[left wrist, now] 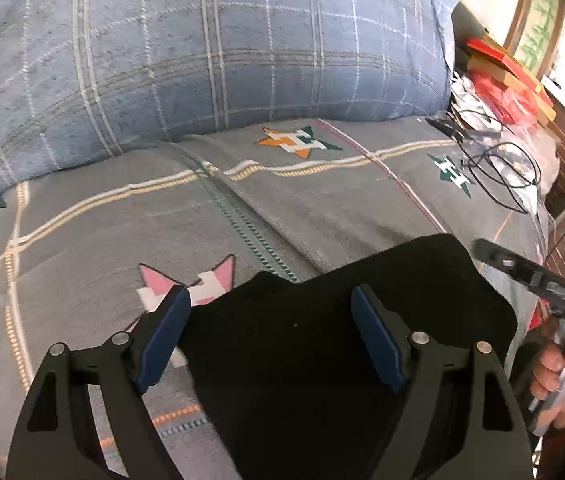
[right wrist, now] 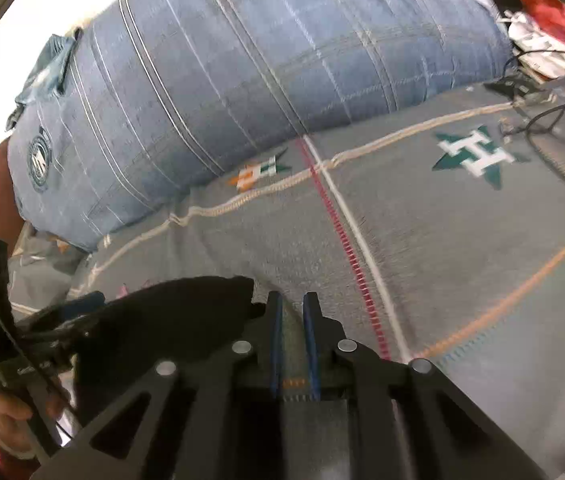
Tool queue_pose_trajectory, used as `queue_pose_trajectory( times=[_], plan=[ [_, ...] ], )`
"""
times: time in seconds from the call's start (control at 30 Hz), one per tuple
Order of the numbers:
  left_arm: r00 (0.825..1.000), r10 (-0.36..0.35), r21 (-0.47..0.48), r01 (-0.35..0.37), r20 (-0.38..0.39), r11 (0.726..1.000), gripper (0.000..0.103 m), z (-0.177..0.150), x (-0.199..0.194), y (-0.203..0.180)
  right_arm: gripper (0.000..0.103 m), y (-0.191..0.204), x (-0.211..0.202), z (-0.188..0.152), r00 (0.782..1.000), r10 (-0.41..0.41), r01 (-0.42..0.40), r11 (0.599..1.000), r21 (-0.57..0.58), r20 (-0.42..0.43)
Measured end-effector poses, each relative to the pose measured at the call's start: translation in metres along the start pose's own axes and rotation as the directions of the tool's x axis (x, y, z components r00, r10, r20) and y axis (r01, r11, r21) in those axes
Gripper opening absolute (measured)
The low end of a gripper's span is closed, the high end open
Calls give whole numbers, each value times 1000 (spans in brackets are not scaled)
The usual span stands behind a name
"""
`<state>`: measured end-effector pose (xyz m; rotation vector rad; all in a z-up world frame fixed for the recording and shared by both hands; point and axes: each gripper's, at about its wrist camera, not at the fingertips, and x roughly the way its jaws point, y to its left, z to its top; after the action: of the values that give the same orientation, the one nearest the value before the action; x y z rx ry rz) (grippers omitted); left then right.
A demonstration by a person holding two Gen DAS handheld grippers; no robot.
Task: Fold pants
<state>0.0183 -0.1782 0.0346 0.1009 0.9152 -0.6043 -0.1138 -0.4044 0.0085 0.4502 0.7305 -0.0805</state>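
Note:
Black pants lie folded into a compact dark slab on a grey bedspread with star emblems. My left gripper hovers over them, open wide, its blue pads astride the near part of the cloth without pressing on it. In the right wrist view the pants sit at the lower left. My right gripper is just past their right edge, over bare bedspread. Its jaws are open by only a narrow slit, with nothing in it. From the left wrist view, the right gripper reaches in beside the pants' far right corner.
A large blue plaid quilt roll lies along the far side of the bed. Black cables, white items and red boxes clutter the far right corner. A hand holds the right gripper's handle; another hand shows at the lower left.

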Motion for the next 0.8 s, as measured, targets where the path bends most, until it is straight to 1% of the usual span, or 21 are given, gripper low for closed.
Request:
queue_pose_trajectory(
  times=[0.07, 0.13, 0.2, 0.3, 0.43, 0.57, 0.7, 0.8],
  plan=[
    [999, 22, -10, -22, 23, 1000, 83, -1, -9, 1, 13, 6, -16, -1, 999, 44, -44, 999, -21, 24],
    [999, 22, -22, -21, 35, 1000, 83, -1, -14, 2, 14, 17, -29, -5, 996, 82, -80, 994, -68, 33],
    [999, 29, -33, -28, 42, 999, 83, -3, -21, 2, 18, 30, -34, -9, 994, 100, -96, 990, -104, 36],
    [997, 52, -31, -51, 54, 998, 83, -7, -28, -1, 23, 49, -40, -20, 991, 133, -129, 979, -160, 18],
    [996, 63, -31, -61, 69, 998, 83, -13, -37, -5, 23, 65, -37, -32, 992, 125, -122, 968, -219, -1],
    [996, 59, -51, -55, 71, 997, 83, -21, -41, -10, 24, 68, -32, -39, 993, 116, -119, 970, -212, -27],
    [996, 61, -63, -57, 66, 996, 83, -29, -41, -14, 25, 68, -29, -44, 994, 100, -105, 971, -215, -34],
    [997, 45, -87, -41, 54, 995, 83, -36, -39, -14, 26, 66, -27, -46, 994, 101, -107, 971, -212, -40]
  ],
)
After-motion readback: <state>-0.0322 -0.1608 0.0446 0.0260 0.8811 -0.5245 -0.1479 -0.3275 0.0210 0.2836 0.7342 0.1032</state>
